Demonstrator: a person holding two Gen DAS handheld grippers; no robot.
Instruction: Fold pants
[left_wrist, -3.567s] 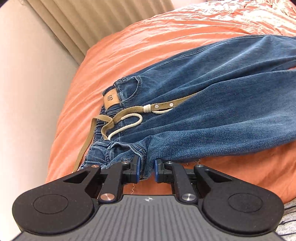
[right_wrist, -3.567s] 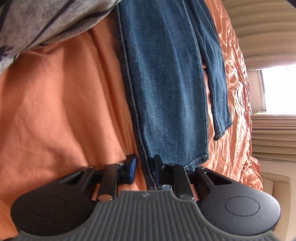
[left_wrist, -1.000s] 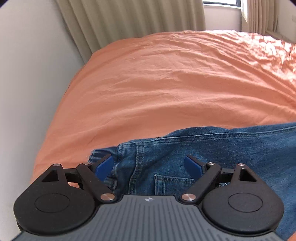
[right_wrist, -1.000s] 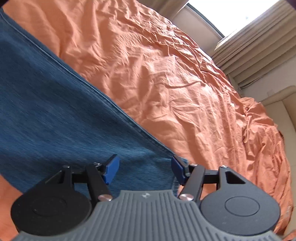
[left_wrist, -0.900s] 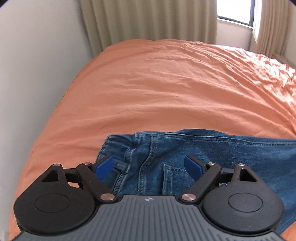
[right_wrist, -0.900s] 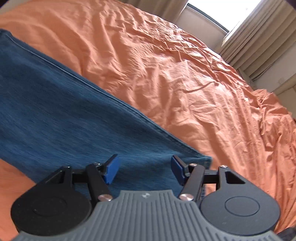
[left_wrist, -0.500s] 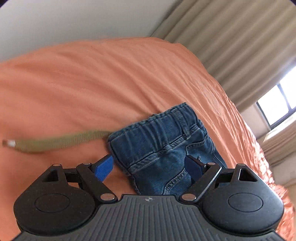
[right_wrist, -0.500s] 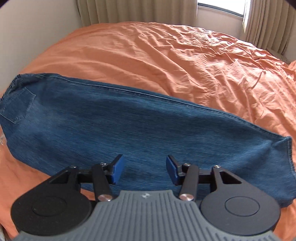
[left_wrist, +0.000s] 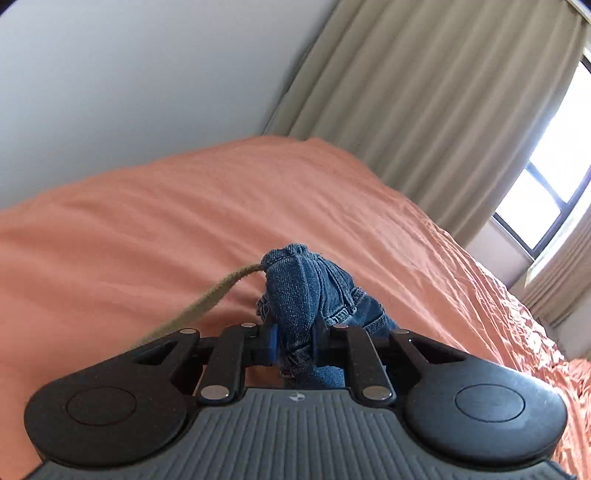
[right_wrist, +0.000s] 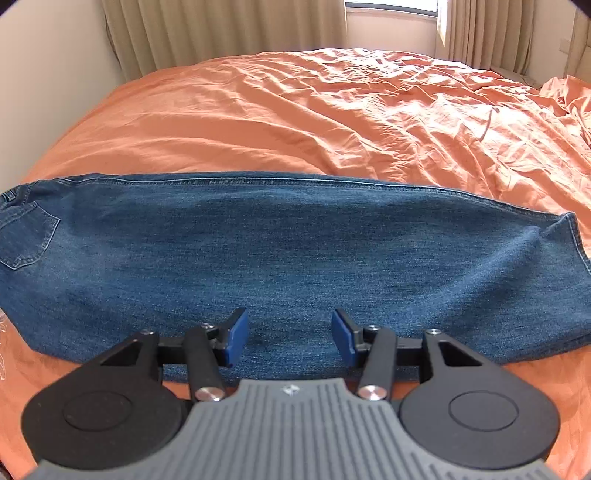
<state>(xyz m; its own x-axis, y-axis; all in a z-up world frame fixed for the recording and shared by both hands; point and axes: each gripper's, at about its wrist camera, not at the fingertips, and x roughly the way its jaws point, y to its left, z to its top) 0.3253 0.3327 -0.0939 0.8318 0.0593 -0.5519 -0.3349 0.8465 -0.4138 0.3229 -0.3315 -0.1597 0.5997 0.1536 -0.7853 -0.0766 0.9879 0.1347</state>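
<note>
1. Jeans (right_wrist: 295, 258): blue denim, faded weave, folded lengthwise into one long band lying flat across the orange bedsheet (right_wrist: 332, 110). Stitched seam runs along the far edge.
2. Back pocket (right_wrist: 26, 236) with pale double stitching at the left end of the band; hem (right_wrist: 576, 240) with a stitched edge at the right end, slightly curled.
3. In the left wrist view a bunched wad of the jeans (left_wrist: 299, 295) stands up in a rounded lump, coarse twill grain visible, frayed threads at the bottom.
4. Left gripper (left_wrist: 293, 343): clenched on that denim wad, blue pads pressed against both sides of the cloth.
5. Khaki woven drawstring (left_wrist: 207, 299), flat and fuzzy, trails from the top of the wad down to the left, past the gripper's left finger.
6. Right gripper (right_wrist: 288, 338): released, blue pads (right_wrist: 236, 336) spread wide, holding nothing. It sits over the near edge of the denim band, about mid-length; can't tell if it touches the cloth.
7. Bedsheet: matte orange cotton, smooth near the jeans, heavily wrinkled toward the far right.
8. Beige pleated curtains (left_wrist: 424, 110) behind the bed, plain pale wall (left_wrist: 129, 81) to the left, bright window (left_wrist: 546, 192) at right.
</note>
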